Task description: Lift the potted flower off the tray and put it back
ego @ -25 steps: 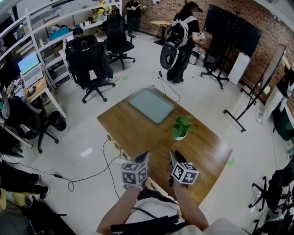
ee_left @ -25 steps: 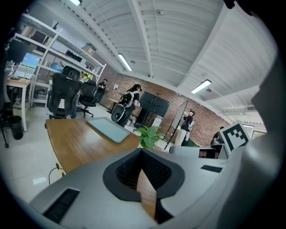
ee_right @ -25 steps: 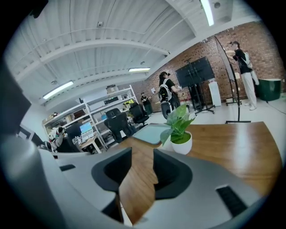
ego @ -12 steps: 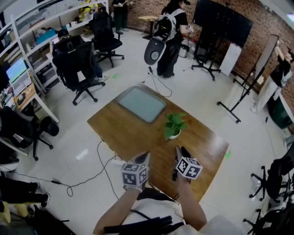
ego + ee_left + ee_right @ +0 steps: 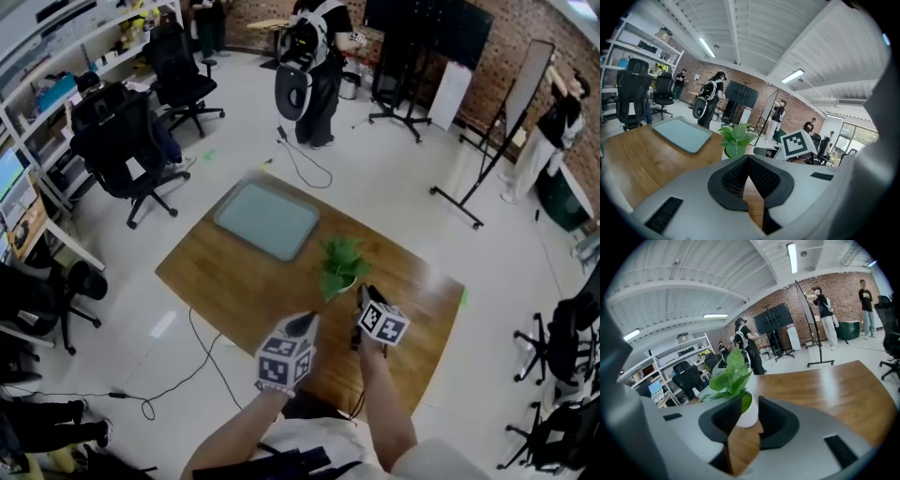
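Both grippers had closed in across the wooden table (image 5: 234,274) on the potted flower (image 5: 341,264), which stood on bare wood just beside the tray (image 5: 265,220), not on it; a pickup looked imminent; the right gripper (image 5: 361,294), jaws half spread and closing, flanked the white pot without yet pinching it; the left gripper (image 5: 304,325) had its jaw tips together, empty.
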A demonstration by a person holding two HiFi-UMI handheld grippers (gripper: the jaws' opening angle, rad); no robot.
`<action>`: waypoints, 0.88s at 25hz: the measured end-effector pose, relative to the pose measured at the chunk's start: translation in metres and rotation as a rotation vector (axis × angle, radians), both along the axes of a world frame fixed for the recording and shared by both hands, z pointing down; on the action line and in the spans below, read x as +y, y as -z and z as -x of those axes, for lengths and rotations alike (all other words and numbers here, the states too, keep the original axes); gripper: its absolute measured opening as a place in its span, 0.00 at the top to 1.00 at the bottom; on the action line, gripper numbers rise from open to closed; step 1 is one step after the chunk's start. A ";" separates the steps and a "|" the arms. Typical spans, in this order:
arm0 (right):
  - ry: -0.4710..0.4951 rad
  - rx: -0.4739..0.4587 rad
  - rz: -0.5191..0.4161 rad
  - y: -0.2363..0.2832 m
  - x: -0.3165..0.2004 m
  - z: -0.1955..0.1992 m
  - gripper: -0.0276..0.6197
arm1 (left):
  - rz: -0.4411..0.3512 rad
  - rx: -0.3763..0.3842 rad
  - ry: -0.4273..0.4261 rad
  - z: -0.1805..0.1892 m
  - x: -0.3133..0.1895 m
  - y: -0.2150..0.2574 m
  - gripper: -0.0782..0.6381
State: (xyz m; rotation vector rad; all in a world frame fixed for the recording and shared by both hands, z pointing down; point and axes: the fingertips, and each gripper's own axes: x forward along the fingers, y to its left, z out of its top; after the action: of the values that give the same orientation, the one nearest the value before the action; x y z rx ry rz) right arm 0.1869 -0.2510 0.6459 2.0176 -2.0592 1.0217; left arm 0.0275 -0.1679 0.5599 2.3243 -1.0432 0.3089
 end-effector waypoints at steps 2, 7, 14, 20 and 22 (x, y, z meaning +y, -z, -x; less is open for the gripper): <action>-0.006 -0.009 0.012 -0.009 -0.012 0.002 0.77 | 0.006 -0.001 -0.019 -0.008 -0.009 -0.002 0.90; -0.014 -0.023 0.029 -0.022 -0.032 0.003 0.79 | 0.023 0.001 -0.045 -0.022 -0.026 -0.004 0.90; -0.019 -0.009 0.074 -0.042 -0.048 0.003 0.83 | 0.070 0.006 -0.047 -0.018 -0.035 -0.019 0.90; -0.015 0.001 0.093 -0.044 -0.049 0.003 0.86 | 0.108 0.011 -0.030 -0.013 -0.034 -0.032 0.90; -0.014 0.006 0.094 -0.045 -0.050 0.003 0.89 | 0.114 0.015 -0.026 -0.013 -0.033 -0.035 0.90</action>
State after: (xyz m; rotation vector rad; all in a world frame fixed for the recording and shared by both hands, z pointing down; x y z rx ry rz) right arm 0.1841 -0.3008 0.6909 1.9898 -1.9584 1.0917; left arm 0.0402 -0.2008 0.5953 2.2365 -0.9641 0.3514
